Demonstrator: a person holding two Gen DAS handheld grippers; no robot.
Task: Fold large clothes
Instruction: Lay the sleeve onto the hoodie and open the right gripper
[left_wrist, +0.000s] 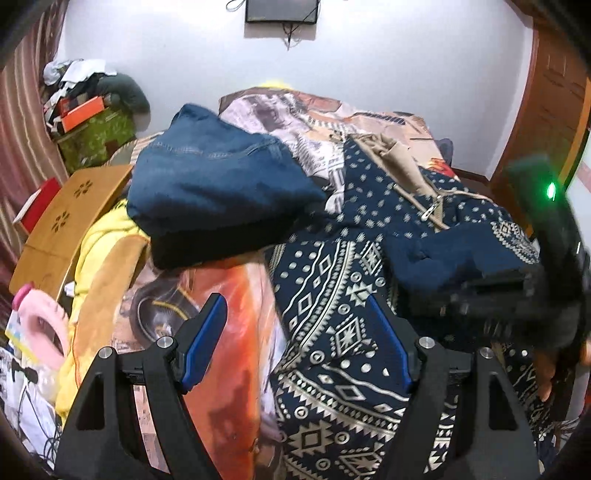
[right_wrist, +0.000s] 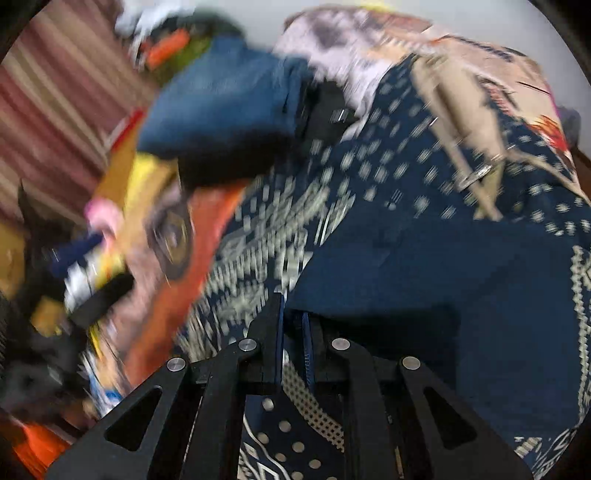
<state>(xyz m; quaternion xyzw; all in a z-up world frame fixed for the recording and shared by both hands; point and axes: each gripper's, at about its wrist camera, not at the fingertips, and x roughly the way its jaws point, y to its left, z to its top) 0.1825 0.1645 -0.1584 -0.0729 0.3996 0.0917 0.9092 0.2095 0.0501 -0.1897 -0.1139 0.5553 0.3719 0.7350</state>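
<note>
A large navy garment with a cream geometric print (left_wrist: 332, 295) lies spread on the bed, with a tan lining and a zipper (left_wrist: 430, 210) at its far part. My left gripper (left_wrist: 295, 332) is open and empty just above its near edge. My right gripper (right_wrist: 293, 325) is shut on a fold of the navy garment (right_wrist: 424, 266); in the left wrist view it shows blurred at the right (left_wrist: 517, 291). The right wrist view is motion-blurred.
Folded blue jeans (left_wrist: 218, 177) sit on a black item on the bed's left. An orange printed blanket (left_wrist: 229, 325) covers the bed. A yellow cloth (left_wrist: 103, 236), a wooden lap table (left_wrist: 66, 218) and clutter are at the left. A wooden wardrobe (left_wrist: 546, 110) stands right.
</note>
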